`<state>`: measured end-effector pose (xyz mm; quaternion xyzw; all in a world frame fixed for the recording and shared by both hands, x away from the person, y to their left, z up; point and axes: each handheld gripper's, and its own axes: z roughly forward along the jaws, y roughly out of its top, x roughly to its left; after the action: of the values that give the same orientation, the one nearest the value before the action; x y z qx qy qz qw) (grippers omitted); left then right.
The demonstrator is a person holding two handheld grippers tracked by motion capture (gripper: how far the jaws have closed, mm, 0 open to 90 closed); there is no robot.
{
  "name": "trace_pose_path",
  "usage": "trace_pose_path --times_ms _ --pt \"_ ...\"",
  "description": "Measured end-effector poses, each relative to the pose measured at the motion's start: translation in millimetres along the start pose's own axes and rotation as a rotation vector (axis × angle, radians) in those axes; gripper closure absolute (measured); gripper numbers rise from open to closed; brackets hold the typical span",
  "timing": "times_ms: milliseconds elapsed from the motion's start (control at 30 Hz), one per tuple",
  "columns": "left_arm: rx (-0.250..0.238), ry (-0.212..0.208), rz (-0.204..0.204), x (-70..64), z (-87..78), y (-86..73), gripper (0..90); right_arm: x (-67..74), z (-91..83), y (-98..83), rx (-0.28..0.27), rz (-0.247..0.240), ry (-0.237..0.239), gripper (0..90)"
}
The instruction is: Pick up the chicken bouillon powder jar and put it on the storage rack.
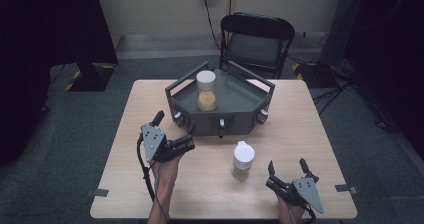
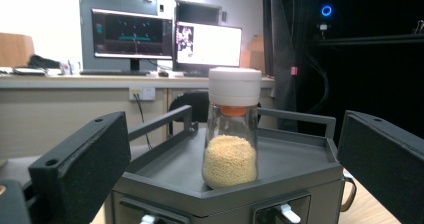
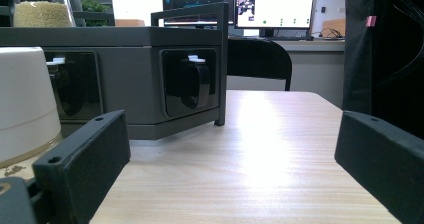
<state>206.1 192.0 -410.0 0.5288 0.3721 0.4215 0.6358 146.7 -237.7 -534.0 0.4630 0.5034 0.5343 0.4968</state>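
Little looks done yet: the jar stands upright on the tray, ungrasped, with the left hand-held gripper spread wide just short of the tray and aimed at it. The right hand-held gripper, also wide, rests nearer the person, beside a white cup in front of the tray. The jar is clear glass, waisted, white-capped, half full of yellow grains; the tray is matte grey, hexagonal, railed.
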Motion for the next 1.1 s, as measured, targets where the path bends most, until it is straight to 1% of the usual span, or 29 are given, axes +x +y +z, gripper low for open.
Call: trace_pose_path --times_ms 33,133,200,267,300,367,433,533,600,700,933,1100 --pt "0.000 0.000 0.000 0.0 0.0 0.0 0.1 0.0 0.0 0.0 0.000 0.000 0.000 0.2" --pt "-0.009 0.002 -0.005 0.9 -9.1 -1.3 0.1 0.1 0.0 0.0 0.000 0.000 -0.001 0.2" --pt "-0.013 0.007 -0.008 1.3 -16.5 -4.9 0.1 0.3 0.0 0.0 0.000 0.000 -0.002 0.2" --pt "-0.008 0.019 0.004 -0.5 -21.2 -7.8 0.1 0.3 0.0 0.0 0.000 0.000 -0.002 0.2" --pt "-0.008 0.019 0.004 -0.5 -21.2 -7.8 0.1 0.3 0.0 0.0 0.000 0.000 -0.002 0.2" --pt "0.000 0.016 -0.005 0.1 -26.4 -12.4 0.1 0.4 0.0 0.0 0.000 0.000 -0.002 0.2" --pt "0.004 0.020 0.000 -1.3 -29.0 -16.0 0.1 0.4 0.0 0.0 0.000 0.000 -0.002 0.2" --pt "0.018 0.020 -0.009 -2.7 -32.6 -21.8 0.1 0.5 0.0 0.0 0.000 0.000 -0.003 0.2" --pt "0.023 0.025 -0.004 -3.9 -35.2 -25.7 0.1 0.7 0.0 0.0 0.000 0.000 -0.004 0.2" --pt "0.023 0.028 -0.020 -3.8 -39.5 -31.1 0.1 1.0 -0.1 0.0 0.000 0.000 -0.006 0.2" --pt "0.032 0.039 -0.015 -5.7 -50.3 -44.5 0.0 1.0 0.0 0.0 0.000 -0.001 -0.006 0.2" --pt "0.041 0.058 -0.002 -8.4 -54.0 -55.1 0.0 1.1 -0.1 0.1 0.000 -0.001 -0.006 0.2"
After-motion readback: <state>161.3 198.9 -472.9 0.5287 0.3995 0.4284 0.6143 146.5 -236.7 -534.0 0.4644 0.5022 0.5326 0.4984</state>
